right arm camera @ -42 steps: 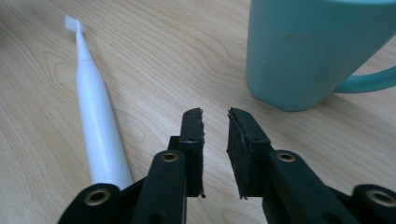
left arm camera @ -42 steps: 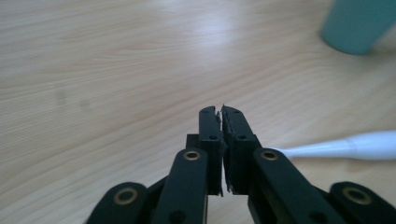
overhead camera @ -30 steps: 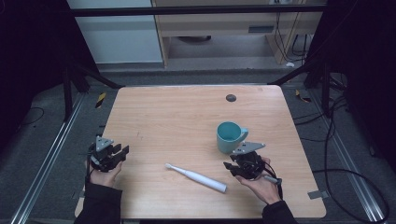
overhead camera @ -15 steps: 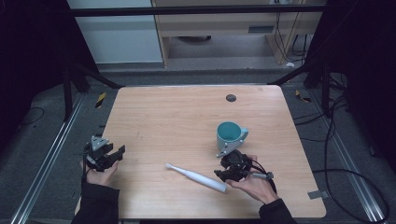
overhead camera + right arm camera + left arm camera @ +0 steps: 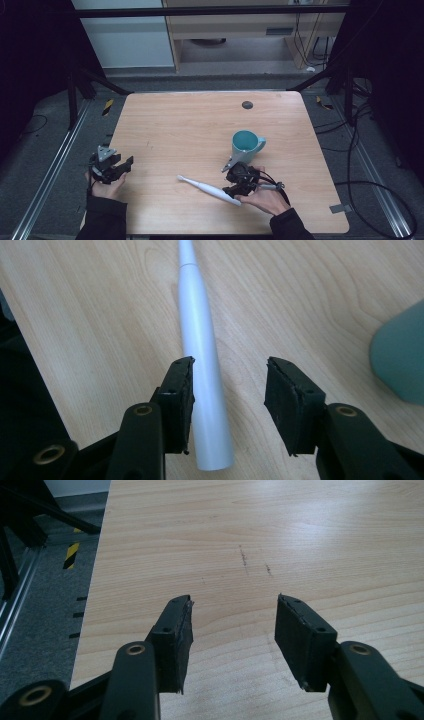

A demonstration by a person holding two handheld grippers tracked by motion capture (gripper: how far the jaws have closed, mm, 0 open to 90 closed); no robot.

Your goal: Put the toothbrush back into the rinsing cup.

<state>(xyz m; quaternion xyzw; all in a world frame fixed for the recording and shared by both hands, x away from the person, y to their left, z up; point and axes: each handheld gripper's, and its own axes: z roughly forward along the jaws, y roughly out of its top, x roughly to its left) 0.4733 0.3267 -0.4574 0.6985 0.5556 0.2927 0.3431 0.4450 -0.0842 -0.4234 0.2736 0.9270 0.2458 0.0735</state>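
1. Near the table's (image 5: 165,120) front edge, right of middle, lies the white toothbrush (image 5: 207,188), its handle end between the parted jaws of the right gripper (image 5: 227,385), which have just been opening; pads not pressing it.
2. From above, the teal mug (image 5: 244,143) stands just behind that gripper; the right gripper view catches only its side.
3. At the left edge, the left gripper (image 5: 234,625) gapes over bare wood, its jaws having just been opening.

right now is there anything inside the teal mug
The high view looks into the teal mug and shows just its teal inner wall, nothing in it. The bottom is partly hidden by the near wall, so something small could go unseen.

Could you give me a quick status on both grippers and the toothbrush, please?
Right gripper open over toothbrush handle, not clamped. Left gripper open, empty, at table edge. Teal mug close beside.
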